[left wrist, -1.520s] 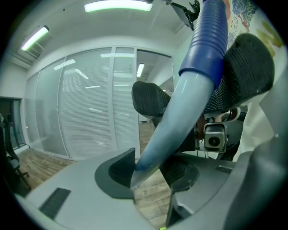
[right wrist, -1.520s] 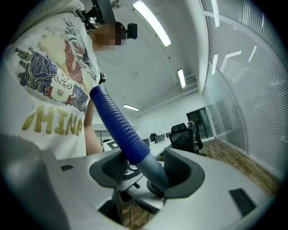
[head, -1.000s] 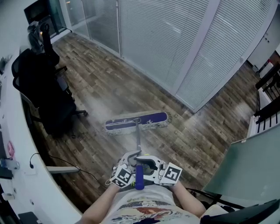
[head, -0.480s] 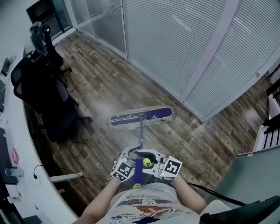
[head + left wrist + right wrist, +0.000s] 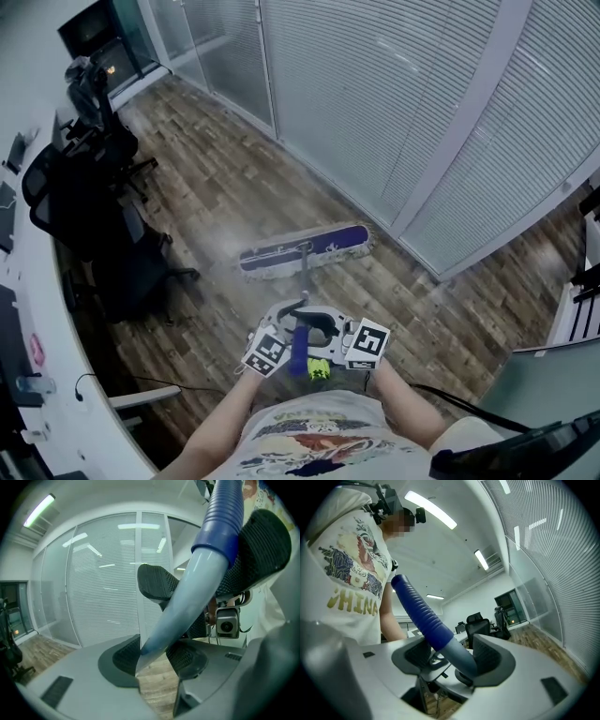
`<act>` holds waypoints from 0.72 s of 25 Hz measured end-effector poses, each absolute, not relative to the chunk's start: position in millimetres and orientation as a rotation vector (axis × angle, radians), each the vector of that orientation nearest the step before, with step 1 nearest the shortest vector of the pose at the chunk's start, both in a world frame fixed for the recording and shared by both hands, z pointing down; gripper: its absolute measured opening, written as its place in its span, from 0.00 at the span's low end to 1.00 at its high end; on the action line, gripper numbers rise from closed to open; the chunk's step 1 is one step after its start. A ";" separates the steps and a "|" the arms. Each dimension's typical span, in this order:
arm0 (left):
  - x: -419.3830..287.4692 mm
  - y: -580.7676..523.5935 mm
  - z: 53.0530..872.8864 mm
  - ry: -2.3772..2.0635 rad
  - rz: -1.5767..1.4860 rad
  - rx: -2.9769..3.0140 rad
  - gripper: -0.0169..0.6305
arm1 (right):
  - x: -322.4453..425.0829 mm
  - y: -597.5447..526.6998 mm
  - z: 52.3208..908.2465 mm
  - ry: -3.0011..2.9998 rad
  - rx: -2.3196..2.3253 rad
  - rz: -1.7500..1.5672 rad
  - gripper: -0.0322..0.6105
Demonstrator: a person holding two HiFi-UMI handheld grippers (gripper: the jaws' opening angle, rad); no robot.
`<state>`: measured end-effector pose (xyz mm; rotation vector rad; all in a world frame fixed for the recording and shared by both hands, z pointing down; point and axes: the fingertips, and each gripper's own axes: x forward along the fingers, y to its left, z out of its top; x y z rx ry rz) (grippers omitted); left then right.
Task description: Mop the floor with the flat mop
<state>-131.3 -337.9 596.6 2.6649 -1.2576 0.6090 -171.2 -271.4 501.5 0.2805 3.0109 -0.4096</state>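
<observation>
Ahead, my mop head [image 5: 305,249] lies near the glass wall [image 5: 375,103], closer than before; open floor [image 5: 234,178] stretches left toward the chair [image 5: 103,234]. My left gripper [image 5: 154,653] and right gripper [image 5: 450,656] clamp the handle [image 5: 305,281], the right jaws having just eased wider.

Both forearms [image 5: 220,427] reach forward, bringing the two grippers side by side at the mop handle [image 5: 299,349]. The left gripper [image 5: 157,658] clamps the handle just below its blue grip. The right gripper [image 5: 450,657], facing it, has the handle between jaws that have just been opening, its pads touching it.
</observation>
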 end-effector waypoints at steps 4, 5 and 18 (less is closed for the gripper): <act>-133.7 -339.9 594.8 -1.255 0.628 2.673 0.25 | -174.3 -272.5 499.7 3.029 0.302 -0.411 0.46; -134.3 -335.6 597.6 -1.247 0.654 2.676 0.25 | -174.8 -268.6 501.1 3.037 0.308 -0.413 0.46; -125.7 -218.8 602.6 -1.250 0.668 2.665 0.24 | -164.4 -153.0 504.6 3.081 0.273 -0.432 0.46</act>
